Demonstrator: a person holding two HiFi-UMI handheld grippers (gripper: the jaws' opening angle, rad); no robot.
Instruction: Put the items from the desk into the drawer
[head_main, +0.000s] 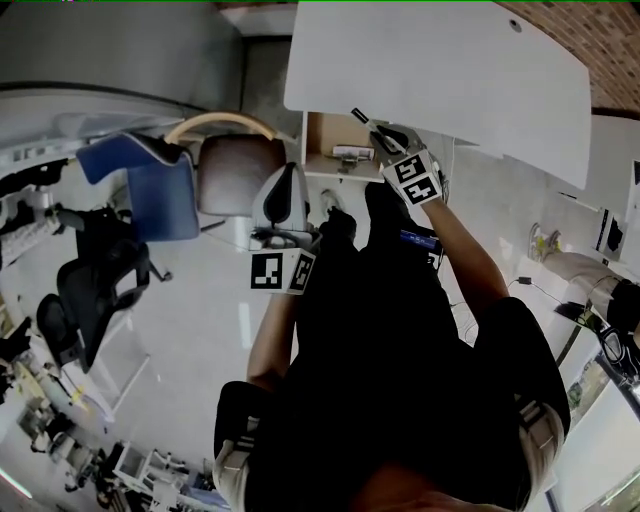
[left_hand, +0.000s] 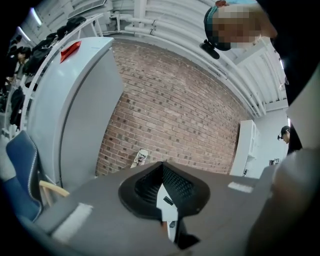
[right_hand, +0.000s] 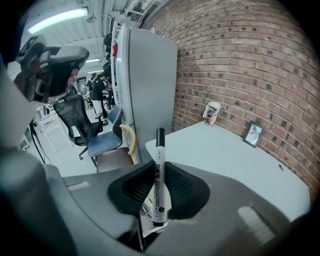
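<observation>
A white marker with a black cap stands upright between the pads of my right gripper, which is shut on it. In the head view that right gripper holds the marker at the near edge of the white desk, above the open wooden drawer. A small item lies inside the drawer. My left gripper hovers to the left of the drawer. In the left gripper view its pads meet at the tip with nothing between them.
A paper cup and a small picture frame stand on the desk by the brick wall. A tall grey cabinet stands left of the desk. A brown stool, a blue chair and a black office chair fill the floor to the left.
</observation>
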